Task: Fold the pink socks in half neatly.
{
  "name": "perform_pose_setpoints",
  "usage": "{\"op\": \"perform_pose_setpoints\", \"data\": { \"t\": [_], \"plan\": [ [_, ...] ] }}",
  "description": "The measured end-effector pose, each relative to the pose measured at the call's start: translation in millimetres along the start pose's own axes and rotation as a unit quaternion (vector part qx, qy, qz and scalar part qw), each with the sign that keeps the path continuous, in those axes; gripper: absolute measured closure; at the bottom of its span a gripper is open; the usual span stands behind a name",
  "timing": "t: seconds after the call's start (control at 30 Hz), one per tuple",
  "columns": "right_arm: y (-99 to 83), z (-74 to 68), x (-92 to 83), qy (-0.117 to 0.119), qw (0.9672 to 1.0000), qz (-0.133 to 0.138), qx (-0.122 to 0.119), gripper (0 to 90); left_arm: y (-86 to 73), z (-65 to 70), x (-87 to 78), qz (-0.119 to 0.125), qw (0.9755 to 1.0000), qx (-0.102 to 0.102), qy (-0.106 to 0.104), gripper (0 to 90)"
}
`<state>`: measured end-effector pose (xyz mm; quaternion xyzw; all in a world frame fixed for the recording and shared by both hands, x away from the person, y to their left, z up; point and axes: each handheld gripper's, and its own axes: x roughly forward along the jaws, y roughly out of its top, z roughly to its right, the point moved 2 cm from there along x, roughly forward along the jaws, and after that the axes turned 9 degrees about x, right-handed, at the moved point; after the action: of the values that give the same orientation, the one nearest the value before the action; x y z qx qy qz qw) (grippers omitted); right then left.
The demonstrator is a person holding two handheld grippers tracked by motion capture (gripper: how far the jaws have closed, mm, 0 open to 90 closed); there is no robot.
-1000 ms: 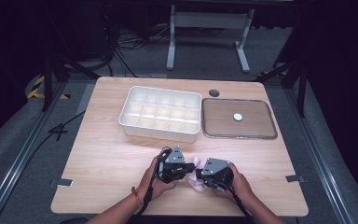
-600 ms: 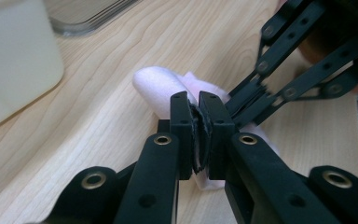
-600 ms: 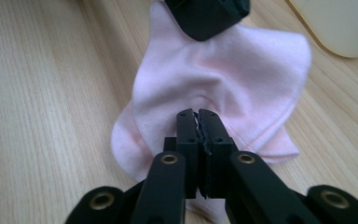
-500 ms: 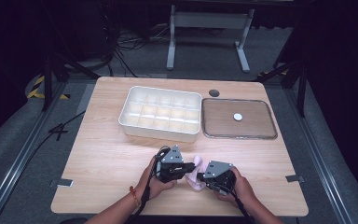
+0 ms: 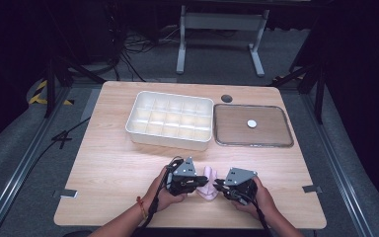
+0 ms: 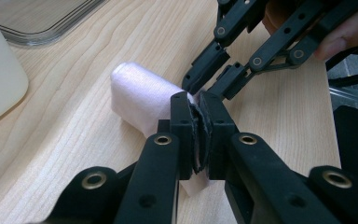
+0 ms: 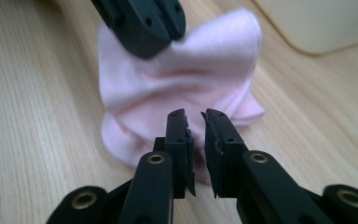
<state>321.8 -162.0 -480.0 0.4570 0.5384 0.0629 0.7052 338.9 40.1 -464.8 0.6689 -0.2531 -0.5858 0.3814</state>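
A pale pink cloth [image 5: 209, 174] lies bunched on the wooden table [image 5: 108, 163] near its front edge, between my two grippers. My left gripper [image 6: 197, 100] is shut on one edge of the cloth [image 6: 140, 95], with a thin fold pinched between its pads. My right gripper [image 7: 195, 116] faces it from the other side. Its jaws have just been opening and stand a narrow gap apart at the cloth [image 7: 186, 79], with the pads not pressing on it. In the right gripper view the left gripper [image 7: 170, 35] nips the cloth's top edge.
A white compartment tray [image 5: 170, 120] stands at the back middle of the table. To its right lies a clear shallow tray [image 5: 253, 143] with a small white disc [image 5: 251, 123]. A dark round hole [image 5: 226, 98] sits behind them.
The right gripper has shifted slightly to the right, away from the left one. The left hand and the cloth stay where they were.
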Motion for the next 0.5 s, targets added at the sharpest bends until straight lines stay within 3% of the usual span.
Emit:
{"op": "perform_pose_setpoints", "data": {
  "t": [0.17,0.3,0.37,0.5],
  "plan": [
    [0.1,-3.7,6.3,0.002,1.0000,-0.003,-0.005,84.1,1.6,3.7,4.3,-0.001,0.9999,0.005,-0.009,85.0],
    [0.1,-3.9,7.4,0.000,1.0000,-0.002,-0.004,84.3,1.0,11.7,13.2,-0.031,0.9987,0.037,-0.017,85.0],
    [-0.4,-2.8,7.5,0.004,1.0000,0.001,-0.001,84.4,1.0,14.7,16.2,-0.043,0.9976,0.053,-0.010,84.9],
    [-0.7,0.9,6.0,0.011,0.9999,0.003,0.003,83.4,1.0,16.6,18.9,-0.053,0.9971,0.054,-0.001,84.8]
  ]
}}
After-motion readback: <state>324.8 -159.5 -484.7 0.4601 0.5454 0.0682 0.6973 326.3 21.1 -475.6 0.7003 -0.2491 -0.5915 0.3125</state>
